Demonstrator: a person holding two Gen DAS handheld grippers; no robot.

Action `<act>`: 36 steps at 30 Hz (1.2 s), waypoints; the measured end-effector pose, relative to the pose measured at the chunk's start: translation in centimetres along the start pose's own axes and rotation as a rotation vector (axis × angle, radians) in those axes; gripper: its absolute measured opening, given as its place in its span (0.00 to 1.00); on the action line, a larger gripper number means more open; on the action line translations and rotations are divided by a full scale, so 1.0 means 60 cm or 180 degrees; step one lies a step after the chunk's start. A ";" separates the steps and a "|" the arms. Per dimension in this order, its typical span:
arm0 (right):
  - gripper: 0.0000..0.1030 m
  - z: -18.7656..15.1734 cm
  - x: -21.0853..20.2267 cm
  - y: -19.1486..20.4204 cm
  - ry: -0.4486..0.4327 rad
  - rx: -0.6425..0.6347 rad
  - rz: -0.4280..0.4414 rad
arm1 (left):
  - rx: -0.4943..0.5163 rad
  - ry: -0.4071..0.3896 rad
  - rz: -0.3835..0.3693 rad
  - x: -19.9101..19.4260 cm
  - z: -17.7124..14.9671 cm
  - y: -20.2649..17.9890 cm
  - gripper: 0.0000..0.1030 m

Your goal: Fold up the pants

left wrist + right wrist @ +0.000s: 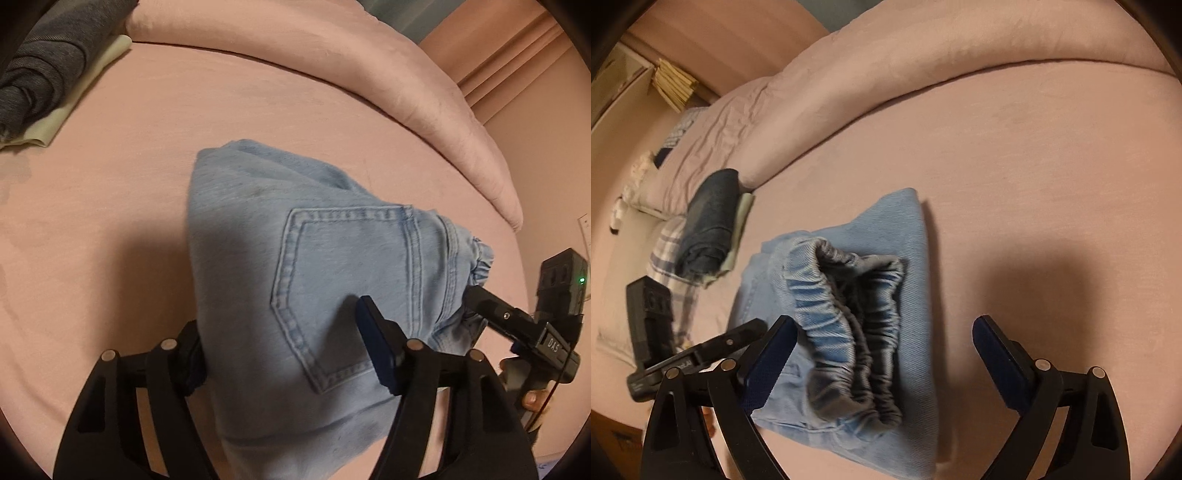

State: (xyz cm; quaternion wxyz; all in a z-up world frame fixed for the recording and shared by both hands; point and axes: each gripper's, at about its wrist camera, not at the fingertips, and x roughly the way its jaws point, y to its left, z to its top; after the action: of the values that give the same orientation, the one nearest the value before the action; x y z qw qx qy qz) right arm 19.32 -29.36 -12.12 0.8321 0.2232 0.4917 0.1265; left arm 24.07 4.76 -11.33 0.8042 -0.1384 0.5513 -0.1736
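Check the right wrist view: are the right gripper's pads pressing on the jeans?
No: the right gripper stands open, pads apart over the jeans.

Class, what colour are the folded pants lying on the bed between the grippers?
Light blue denim pants, seen best in the left wrist view.

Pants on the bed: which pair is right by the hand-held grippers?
The light blue jeans with the scrunchy waistband, lying folded between both hand-held grippers. The dark blue pair sits rolled up farther away, on a pale cloth by the pink duvet.
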 end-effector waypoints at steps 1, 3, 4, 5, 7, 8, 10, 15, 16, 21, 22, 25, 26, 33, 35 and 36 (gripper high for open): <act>0.94 -0.002 -0.003 -0.001 -0.0012 -0.0019 -0.0040 | 0.0020 -0.0009 0.0025 -0.004 -0.005 0.002 0.68; 0.94 -0.005 -0.007 0.002 -0.0025 -0.0054 -0.0098 | 0.0113 -0.0044 0.0165 -0.010 -0.008 -0.007 0.68; 0.94 -0.006 -0.010 0.004 -0.0034 -0.0080 -0.0148 | 0.0164 -0.0058 0.0250 -0.012 -0.009 -0.014 0.68; 0.94 -0.007 -0.012 0.005 -0.0041 -0.0111 -0.0223 | 0.0197 -0.0068 0.0315 -0.013 -0.011 -0.018 0.68; 0.94 -0.011 -0.014 0.004 -0.0039 -0.0131 -0.0315 | 0.0232 -0.0090 0.0384 -0.016 -0.013 -0.025 0.68; 0.94 -0.013 -0.017 0.003 -0.0029 -0.0114 -0.0312 | 0.0246 -0.0108 0.0420 -0.019 -0.015 -0.028 0.68; 0.94 -0.017 -0.026 0.003 -0.0048 -0.0103 -0.0327 | 0.0253 -0.0157 0.0490 -0.028 -0.022 -0.032 0.68; 0.94 -0.029 -0.062 0.014 -0.0143 -0.0164 -0.0315 | 0.0237 -0.0226 0.0581 -0.049 -0.038 -0.040 0.68; 0.94 -0.031 -0.067 0.017 -0.0155 -0.0173 -0.0316 | 0.0235 -0.0232 0.0579 -0.055 -0.045 -0.041 0.68; 0.94 -0.054 -0.096 0.038 -0.0202 -0.0258 -0.0279 | 0.0317 -0.0335 0.0646 -0.087 -0.071 -0.061 0.70; 0.94 -0.060 -0.103 0.043 -0.0212 -0.0280 -0.0278 | 0.0333 -0.0358 0.0682 -0.094 -0.075 -0.066 0.70; 0.94 -0.076 -0.127 0.059 -0.0257 -0.0328 -0.0257 | 0.0355 -0.0435 0.0847 -0.117 -0.095 -0.077 0.85; 0.94 -0.085 -0.141 0.067 -0.0299 -0.0368 -0.0252 | 0.0381 -0.0468 0.0909 -0.126 -0.103 -0.084 0.91; 0.94 -0.124 -0.204 0.110 -0.0480 -0.0593 -0.0351 | 0.0566 -0.0553 0.1134 -0.195 -0.165 -0.125 0.99; 0.94 -0.137 -0.222 0.122 -0.0533 -0.0685 -0.0421 | 0.0593 -0.0600 0.1264 -0.214 -0.180 -0.133 0.99; 0.94 -0.141 -0.229 0.127 -0.0548 -0.0709 -0.0449 | 0.0598 -0.0636 0.1294 -0.223 -0.188 -0.136 0.99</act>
State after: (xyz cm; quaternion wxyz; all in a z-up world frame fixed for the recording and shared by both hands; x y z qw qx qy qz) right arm 5.30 -26.58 -1.39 0.8976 0.1046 0.4159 0.1019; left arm 8.04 2.83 -0.72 0.8825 0.0343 0.4670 -0.0441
